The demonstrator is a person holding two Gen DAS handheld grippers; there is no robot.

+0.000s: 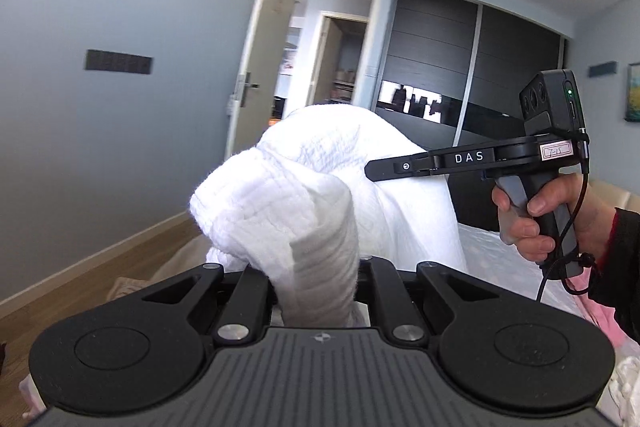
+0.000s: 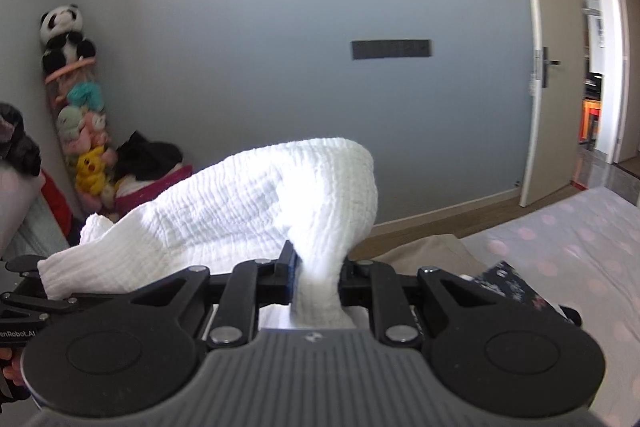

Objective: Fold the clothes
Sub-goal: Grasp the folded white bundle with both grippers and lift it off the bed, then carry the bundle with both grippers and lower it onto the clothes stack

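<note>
Nearest to us in the left wrist view, our left gripper point(image 1: 316, 291) is clamped on a bunched fold of the white crinkled cotton cloth point(image 1: 280, 211), which rises from between the fingers and billows up in front of the lens. Beyond it, to the right, we see our right hand point(image 1: 536, 223) wrapped around the grey handle of the other black tool, whose long arm reaches sideways into the same cloth.

From the right wrist view, our right gripper point(image 2: 318, 279) is likewise closed on a gathered neck of the white cloth point(image 2: 248, 203); the fabric swells above the jaws and stretches away to the left, where it ends at the black linkage of the left tool. So we hold the cloth in the air between the two grippers, above the bed with the pale pink-dotted sheet point(image 2: 560, 247).

Against the grey-blue wall, a tall stack of plush toys point(image 2: 76, 107) stands in the corner, a panda on top.
</note>
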